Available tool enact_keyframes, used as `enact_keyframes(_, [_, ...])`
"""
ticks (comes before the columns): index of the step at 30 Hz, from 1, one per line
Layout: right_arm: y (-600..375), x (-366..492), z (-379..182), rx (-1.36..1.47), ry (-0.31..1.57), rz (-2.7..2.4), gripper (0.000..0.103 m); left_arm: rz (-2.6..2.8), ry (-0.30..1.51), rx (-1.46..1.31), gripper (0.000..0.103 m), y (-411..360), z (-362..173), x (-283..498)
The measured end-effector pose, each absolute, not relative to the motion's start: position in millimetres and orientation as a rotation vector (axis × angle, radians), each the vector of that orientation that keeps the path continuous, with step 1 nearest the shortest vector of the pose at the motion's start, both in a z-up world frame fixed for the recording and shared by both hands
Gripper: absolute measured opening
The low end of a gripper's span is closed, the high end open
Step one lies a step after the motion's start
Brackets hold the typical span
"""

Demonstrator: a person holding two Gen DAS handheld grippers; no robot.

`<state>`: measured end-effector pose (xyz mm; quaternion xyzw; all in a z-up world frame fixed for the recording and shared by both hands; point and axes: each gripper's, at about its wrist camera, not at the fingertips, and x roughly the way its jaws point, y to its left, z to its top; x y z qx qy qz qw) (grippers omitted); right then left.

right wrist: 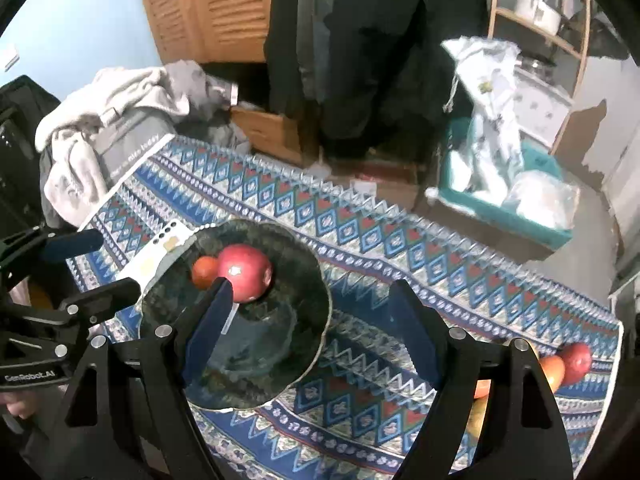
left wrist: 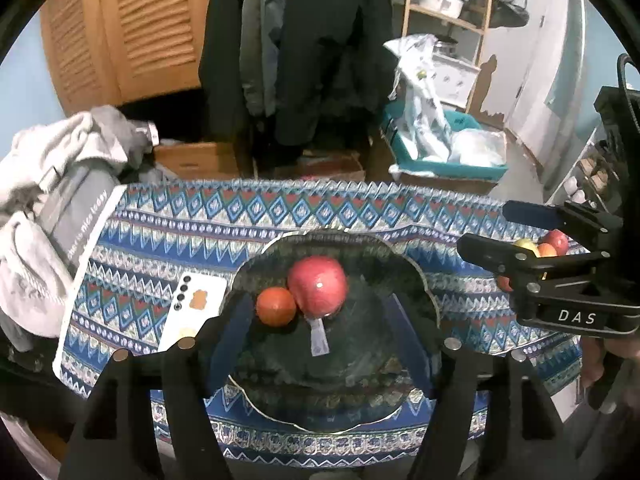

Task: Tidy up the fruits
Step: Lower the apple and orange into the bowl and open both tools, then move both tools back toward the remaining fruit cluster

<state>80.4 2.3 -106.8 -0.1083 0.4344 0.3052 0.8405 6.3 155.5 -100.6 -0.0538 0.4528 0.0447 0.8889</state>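
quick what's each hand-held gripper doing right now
Left hand-held gripper: open, empty, over the dark green scalloped plate.
Right hand-held gripper: open, empty.

A large red apple sits in a dark green scallop-edged plate, on the half nearer the desk's far edge, a white glint on its skin. A smaller orange-red fruit lies touching it, on the side toward the desk's left edge. A pale sticker or label lies flat in the plate just before the apple. Near the desk's right edge a cluster of loose fruits rests on the cloth, red, orange and yellow, touching one another.
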Motion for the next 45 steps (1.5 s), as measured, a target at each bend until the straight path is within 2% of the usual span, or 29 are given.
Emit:
enact_keyframes(2, [-2.8, 78.3, -98.1, -0.221, 0.902, 0.641, 0.081, 0.086, 0.919, -0.106, 0.078, 150.7, -92.8, 5.0])
enact_keyframes(16, [-47.5, 65.6, -45.9, -0.161, 0.791, 0.609, 0.081, 0.039, 0.826, -0.095, 0.081, 124.5, -50.3, 0.6])
enact_keyframes(19, [-58.4, 65.0, -40.1, -0.14, 0.783, 0.603, 0.081, 0.028, 0.802, -0.085, 0.086, 117.6, -42.3, -0.7])
enact_keyframes(27, [-84.6, 61.6, -31.2, -0.138, 0.751, 0.56, 0.081, -0.016, 0.769, -0.079, 0.087, 96.7, -26.9, 1.9])
enact_keyframes(45, [-167.7, 57.2, -34.9, -0.126, 0.742, 0.439, 0.081, -0.149, 0.81, -0.046, 0.088, 39.4, -40.9, 29.4])
